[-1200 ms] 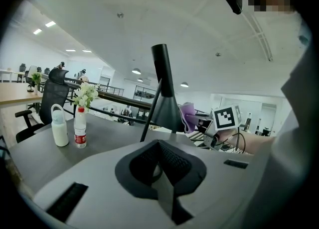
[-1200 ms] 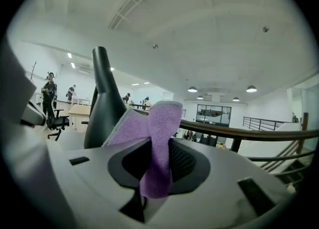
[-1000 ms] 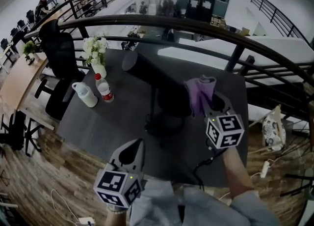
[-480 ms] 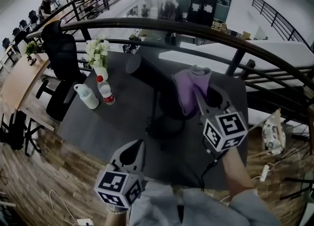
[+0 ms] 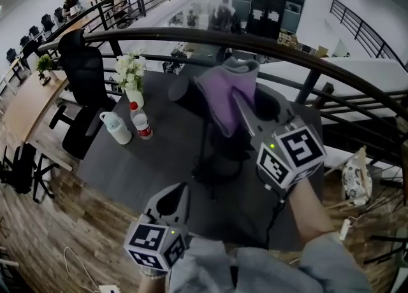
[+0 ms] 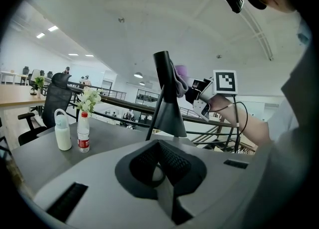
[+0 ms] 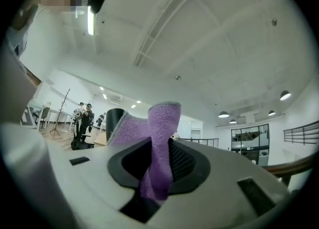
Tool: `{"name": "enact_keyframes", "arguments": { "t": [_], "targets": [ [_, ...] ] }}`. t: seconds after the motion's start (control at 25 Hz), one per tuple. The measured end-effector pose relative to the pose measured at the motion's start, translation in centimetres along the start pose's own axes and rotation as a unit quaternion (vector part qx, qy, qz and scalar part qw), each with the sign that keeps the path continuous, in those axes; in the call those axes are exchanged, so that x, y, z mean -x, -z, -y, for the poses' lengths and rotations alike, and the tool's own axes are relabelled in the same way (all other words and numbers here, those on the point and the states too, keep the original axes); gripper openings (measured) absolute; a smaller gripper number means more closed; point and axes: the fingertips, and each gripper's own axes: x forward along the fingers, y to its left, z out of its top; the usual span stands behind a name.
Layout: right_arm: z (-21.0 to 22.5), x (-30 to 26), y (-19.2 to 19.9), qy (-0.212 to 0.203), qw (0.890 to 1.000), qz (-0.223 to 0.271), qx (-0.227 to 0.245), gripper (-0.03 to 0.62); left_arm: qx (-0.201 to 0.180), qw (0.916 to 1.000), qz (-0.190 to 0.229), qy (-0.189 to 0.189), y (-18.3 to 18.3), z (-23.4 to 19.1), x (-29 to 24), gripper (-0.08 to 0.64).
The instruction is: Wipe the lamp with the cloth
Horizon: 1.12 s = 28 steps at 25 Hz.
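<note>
Jaws of the right gripper (image 5: 237, 99) are clenched on the purple cloth (image 7: 158, 143), pressing it to the black lamp's (image 6: 168, 116) top, mid-table (image 5: 143, 164). Left gripper (image 6: 159, 166) jaws meet on nothing, near the front edge. This looks like the wiping step; next, draw the cloth down the lamp gently.

Curved black railing (image 5: 191, 32) and black office chair (image 5: 85, 72) stand on wood floor (image 5: 57, 221).
</note>
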Motion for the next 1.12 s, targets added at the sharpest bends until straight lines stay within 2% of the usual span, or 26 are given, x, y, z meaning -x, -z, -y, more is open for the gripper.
{"name": "enact_keyframes", "arguments": {
  "t": [0.24,0.4,0.6,0.72,0.84,1.12],
  "targets": [
    [-1.1,-2.2,-2.7,-0.039,0.999,0.02,0.011,0.089,0.009,1.0,0.003,-0.003,-0.2,-0.2,0.5,0.003],
    [-1.5,-2.8,-2.3,-0.067,0.997,0.007,0.027,0.089,0.017,0.9998,0.003,-0.004,-0.2,-0.3,0.9,0.003],
    [-1.0,-3.8,0.2,-0.097,0.994,-0.03,0.037,0.089,0.011,0.9998,0.009,-0.011,0.0,-1.0,0.7,0.003],
    [-0.2,-4.1,2.2,-0.104,0.991,-0.064,0.055,0.089,0.021,0.9998,-0.003,-0.003,0.3,-0.4,0.6,0.003],
    [0.5,-4.1,4.6,-0.107,0.987,-0.094,0.074,0.089,0.016,0.9999,-0.004,-0.005,0.7,-0.5,0.4,0.003],
    [3.4,-3.5,9.9,-0.072,0.983,-0.153,0.075,0.089,0.025,0.9997,-0.006,0.002,0.7,-0.1,0.2,0.003]
  ]
}}
